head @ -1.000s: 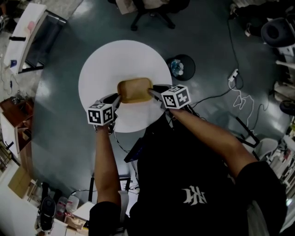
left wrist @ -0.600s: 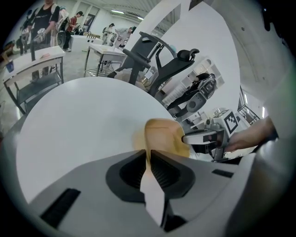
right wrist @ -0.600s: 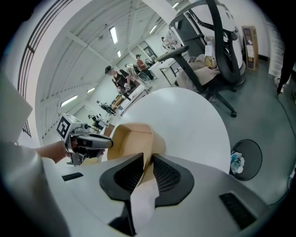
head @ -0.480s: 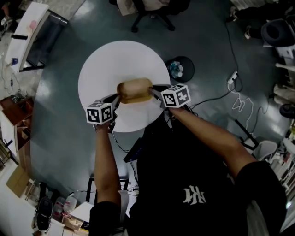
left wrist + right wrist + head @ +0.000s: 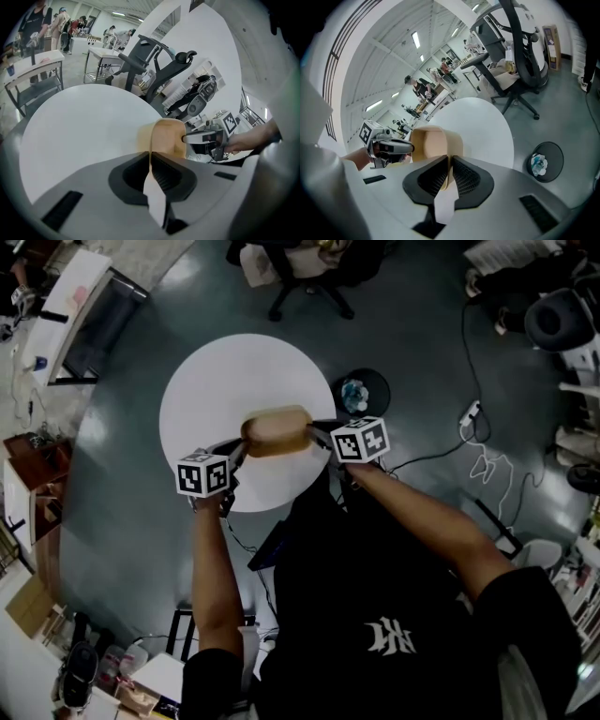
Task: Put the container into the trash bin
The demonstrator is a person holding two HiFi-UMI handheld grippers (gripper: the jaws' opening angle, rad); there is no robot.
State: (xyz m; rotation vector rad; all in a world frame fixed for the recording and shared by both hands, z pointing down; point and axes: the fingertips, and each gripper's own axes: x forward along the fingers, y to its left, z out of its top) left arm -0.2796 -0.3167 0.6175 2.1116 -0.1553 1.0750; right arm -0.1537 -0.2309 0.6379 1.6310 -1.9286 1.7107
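The tan paper container (image 5: 277, 430) hangs just above the round white table (image 5: 225, 381), gripped at both short ends. My left gripper (image 5: 239, 448) is closing, its pads pinching the container's left rim (image 5: 166, 136). My right gripper (image 5: 316, 432) is closing too, with the right rim (image 5: 433, 143) squeezed between its pads. In the left gripper view the jaws (image 5: 150, 159) nearly meet on the thin wall; the right gripper (image 5: 450, 164) looks the same. The black round trash bin (image 5: 380, 381) stands on the floor right of the table, also seen in the right gripper view (image 5: 553, 154) with crumpled waste inside.
An office chair (image 5: 300, 268) stands beyond the table. A power strip (image 5: 473, 390) and cables (image 5: 487, 442) lie on the floor to the right. A desk (image 5: 84, 315) is at the far left. The person's body is close to the table's near edge.
Both grippers have shut on the container's ends and lifted it slightly off the table; its open top has tipped away, so I see more of its side.
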